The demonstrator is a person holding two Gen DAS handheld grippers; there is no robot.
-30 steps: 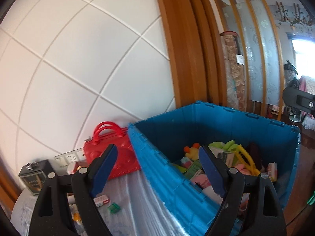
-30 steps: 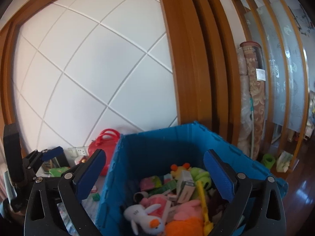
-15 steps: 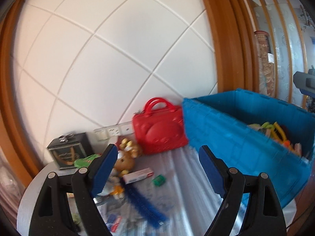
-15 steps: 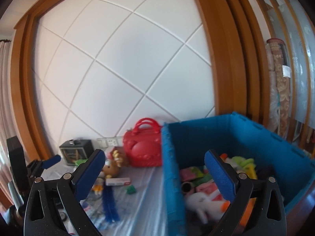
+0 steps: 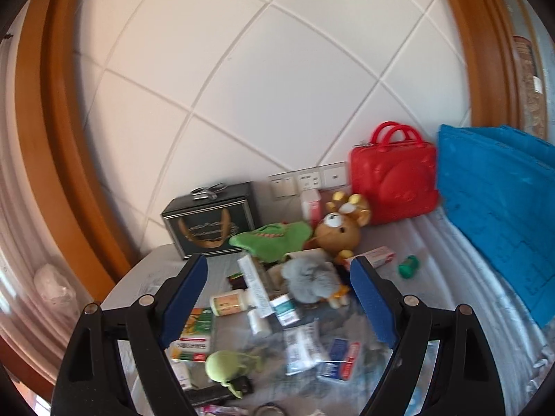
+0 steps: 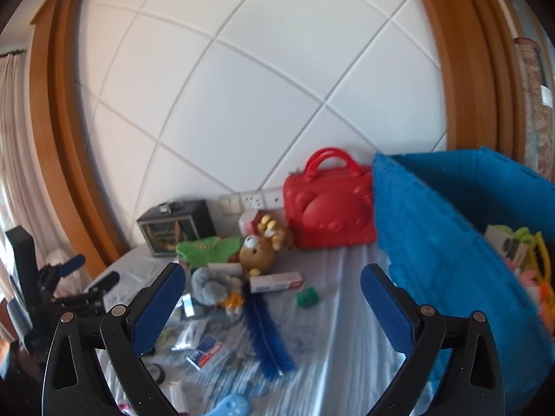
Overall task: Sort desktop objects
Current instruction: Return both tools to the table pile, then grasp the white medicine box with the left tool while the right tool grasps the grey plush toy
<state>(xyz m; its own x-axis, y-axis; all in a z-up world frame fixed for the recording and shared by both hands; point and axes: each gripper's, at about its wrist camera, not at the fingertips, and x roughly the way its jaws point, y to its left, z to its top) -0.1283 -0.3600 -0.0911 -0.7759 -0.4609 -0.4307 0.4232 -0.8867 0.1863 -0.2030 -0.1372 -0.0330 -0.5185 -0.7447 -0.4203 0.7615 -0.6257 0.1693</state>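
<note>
**Inspector:** Grippers?

**Assistant:** Two. Left gripper (image 5: 279, 298) and right gripper (image 6: 272, 298) both stand with jaws wide, holding nothing.

**Inspector:** Items?

**Assistant:** One blue crate (image 6: 447, 260) at 3 o'clock; one red case (image 6: 329, 211) at 12, touching it; one black box (image 5: 211, 222) at 10. Loose pile at centre: one bear (image 5: 338, 230), one grey plush (image 5: 310, 279), one green cloth (image 5: 274, 237), one blue brush (image 6: 265, 332).
</note>
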